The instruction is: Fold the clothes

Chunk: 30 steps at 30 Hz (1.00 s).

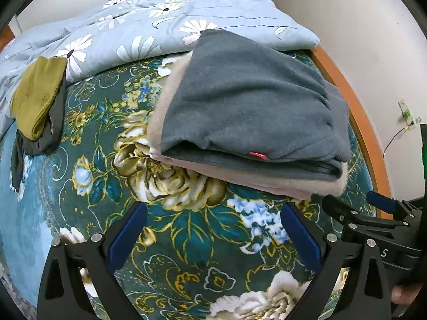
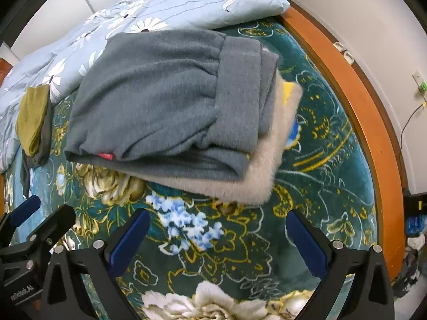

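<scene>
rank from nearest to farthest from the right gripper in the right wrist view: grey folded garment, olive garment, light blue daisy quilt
Measured from the right gripper:
1. Grey folded garment, just ahead, centre, stacked on a fluffy cream garment.
2. Olive garment, far left, on the bed's floral blanket.
3. Light blue daisy quilt, at the back, along the head of the bed.

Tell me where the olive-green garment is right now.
The olive-green garment lies at the far left of both views, on a dark grey garment, at the edge of the blue quilt, left of the grey sweatpants.
</scene>
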Motion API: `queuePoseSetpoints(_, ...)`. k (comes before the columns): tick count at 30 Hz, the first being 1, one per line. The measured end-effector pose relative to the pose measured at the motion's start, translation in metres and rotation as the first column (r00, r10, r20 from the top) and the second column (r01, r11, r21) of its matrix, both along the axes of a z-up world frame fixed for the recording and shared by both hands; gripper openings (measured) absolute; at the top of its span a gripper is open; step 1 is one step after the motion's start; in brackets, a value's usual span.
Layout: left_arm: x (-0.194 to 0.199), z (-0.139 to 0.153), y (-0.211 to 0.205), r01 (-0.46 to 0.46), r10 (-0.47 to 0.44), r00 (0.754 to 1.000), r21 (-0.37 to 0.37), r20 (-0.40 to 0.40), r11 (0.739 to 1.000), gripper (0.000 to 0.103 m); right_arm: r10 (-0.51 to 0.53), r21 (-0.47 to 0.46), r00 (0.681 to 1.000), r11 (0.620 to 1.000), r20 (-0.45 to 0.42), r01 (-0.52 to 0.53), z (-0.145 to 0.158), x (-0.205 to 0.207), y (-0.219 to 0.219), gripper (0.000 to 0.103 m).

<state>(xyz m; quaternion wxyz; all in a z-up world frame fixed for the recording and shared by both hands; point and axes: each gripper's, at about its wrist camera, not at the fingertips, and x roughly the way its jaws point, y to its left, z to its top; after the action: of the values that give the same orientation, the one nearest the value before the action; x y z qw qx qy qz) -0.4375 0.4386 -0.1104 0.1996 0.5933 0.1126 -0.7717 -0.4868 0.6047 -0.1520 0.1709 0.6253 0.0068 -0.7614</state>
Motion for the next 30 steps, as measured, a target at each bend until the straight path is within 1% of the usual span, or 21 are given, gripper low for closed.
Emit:
queuePoseSetpoints(6,-0.007,-0.010,-0.005,-0.030,0.030,0.999,0.025,0.028,0.999,0.100,0.004,-0.005,1.000,1.000,-0.001,-0.004,-0.003,-0.007,-0.001,0.103)
queuePoseSetpoints(12,-0.014,-0.015,-0.002,0.000,-0.001,0.999,0.014,0.052,1.000,0.100,-0.001,-0.007,1.000,1.000,0.017,0.001,-0.012,-0.008,0.000,0.103)
queuePoseSetpoints(19,-0.020,-0.017,-0.003,0.001,-0.002,0.998,0.019,0.059,1.000,0.100,-0.002,-0.007,1.000,1.000,0.030,0.002,-0.017,-0.011,0.001,0.103)
queuePoseSetpoints(25,-0.021,-0.017,-0.003,0.010,-0.011,0.998,0.019,0.064,1.000,0.100,0.004,-0.006,1.000,1.000,0.027,-0.004,-0.016,-0.013,0.000,0.103)
queuePoseSetpoints(30,-0.019,-0.016,-0.005,-0.001,-0.001,0.998,0.029,0.067,1.000,0.100,0.004,-0.008,1.000,1.000,0.026,-0.004,-0.014,-0.012,0.000,0.103)
